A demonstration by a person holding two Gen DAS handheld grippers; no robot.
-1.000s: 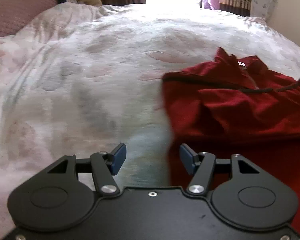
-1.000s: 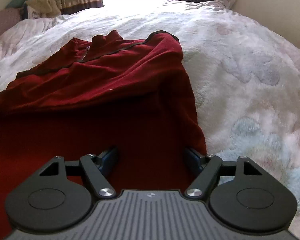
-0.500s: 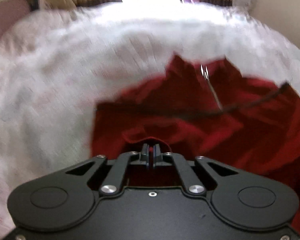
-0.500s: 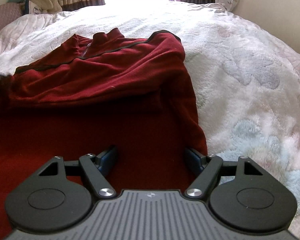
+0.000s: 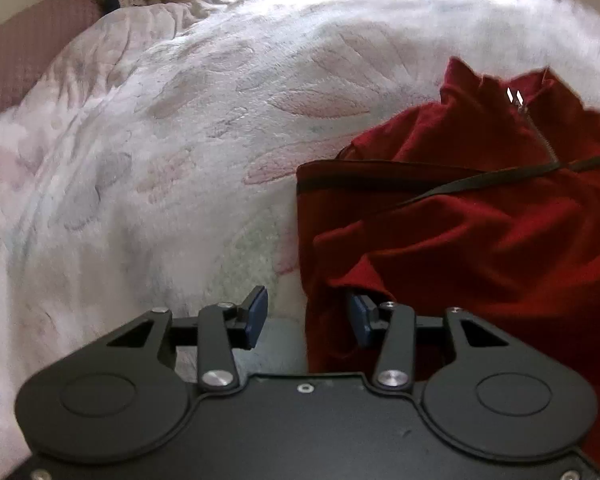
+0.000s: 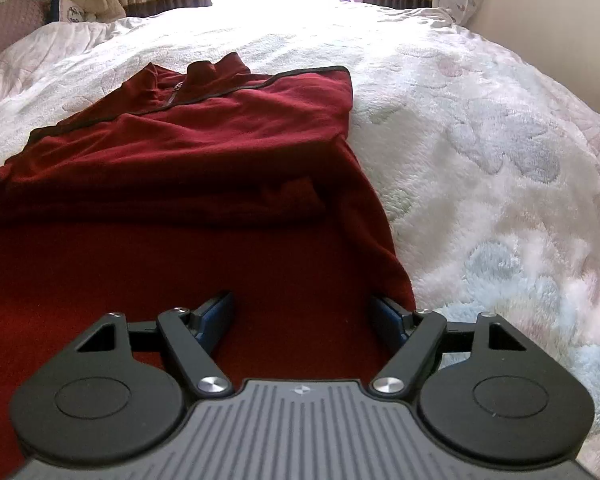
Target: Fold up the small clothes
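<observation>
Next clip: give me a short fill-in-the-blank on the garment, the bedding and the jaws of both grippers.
1. The garment lying on the blanket is dark ____ in colour.
2. The jaws of the left gripper are ____.
3. The jaws of the right gripper are ____, with garment fabric between them.
4. At its collar the garment closes with a ____.

Missing words: red; open; open; zipper

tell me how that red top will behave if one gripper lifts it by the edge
Probably floppy: the red top already lies in soft folds and creases. It looks like thick fleece, so likely not slippery. It would likely sag, and may drag on the fluffy blanket.
</observation>
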